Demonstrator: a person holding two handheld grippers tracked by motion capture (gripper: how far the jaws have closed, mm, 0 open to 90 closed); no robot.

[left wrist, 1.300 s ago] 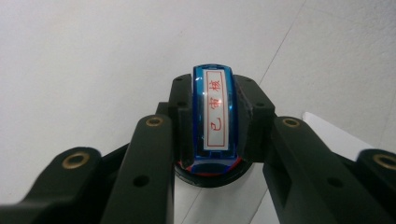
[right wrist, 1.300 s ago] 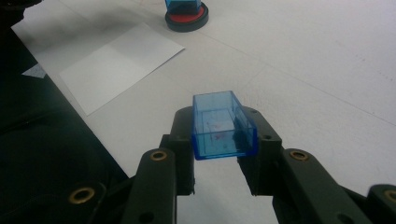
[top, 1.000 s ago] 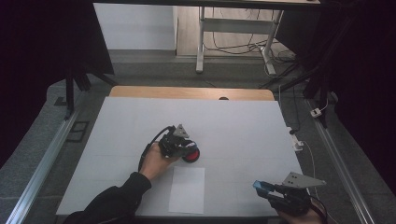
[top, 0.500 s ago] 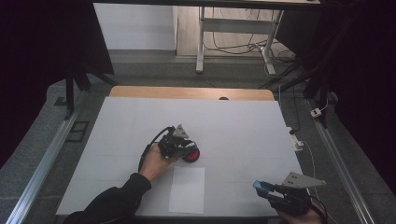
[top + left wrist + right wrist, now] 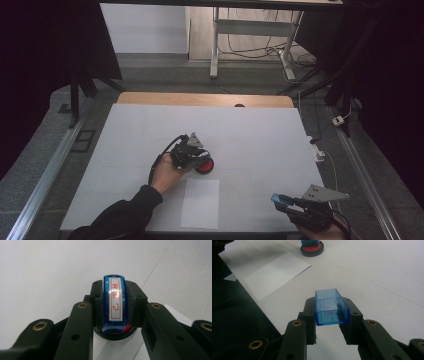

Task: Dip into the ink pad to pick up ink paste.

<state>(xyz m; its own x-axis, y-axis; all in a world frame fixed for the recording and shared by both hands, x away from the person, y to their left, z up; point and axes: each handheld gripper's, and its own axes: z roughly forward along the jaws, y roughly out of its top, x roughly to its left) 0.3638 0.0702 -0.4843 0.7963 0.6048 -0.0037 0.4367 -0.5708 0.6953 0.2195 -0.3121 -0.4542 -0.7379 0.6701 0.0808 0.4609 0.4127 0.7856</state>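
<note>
Nothing has shifted across the last second: in the high view both hands sit where they were, and the stamp has not lifted off the pad. The left gripper point(image 5: 192, 152) has its jaws clamped on the blue translucent plastic stamp with a white label and red characters point(image 5: 114, 301), which stands pressed into the round black ink pad with a red centre point(image 5: 205, 165) near the middle of the white-covered bench point(image 5: 250, 130). The right gripper point(image 5: 292, 206) holds, with jaws closed on it, the open blue translucent plastic cap of the stamp point(image 5: 329, 306), parked low at the near right corner of the bench. That stillness suggests the inking step is in hand and the print is yet to come. The blank white rectangular sheet of paper point(image 5: 200, 202) lies just beside the pad on the near side, its lower end close to the bench's front edge, so the path from pad to paper is short and unobstructed. The far half of the bench offers wide room; the right gripper sits well apart from the sheet.
</note>
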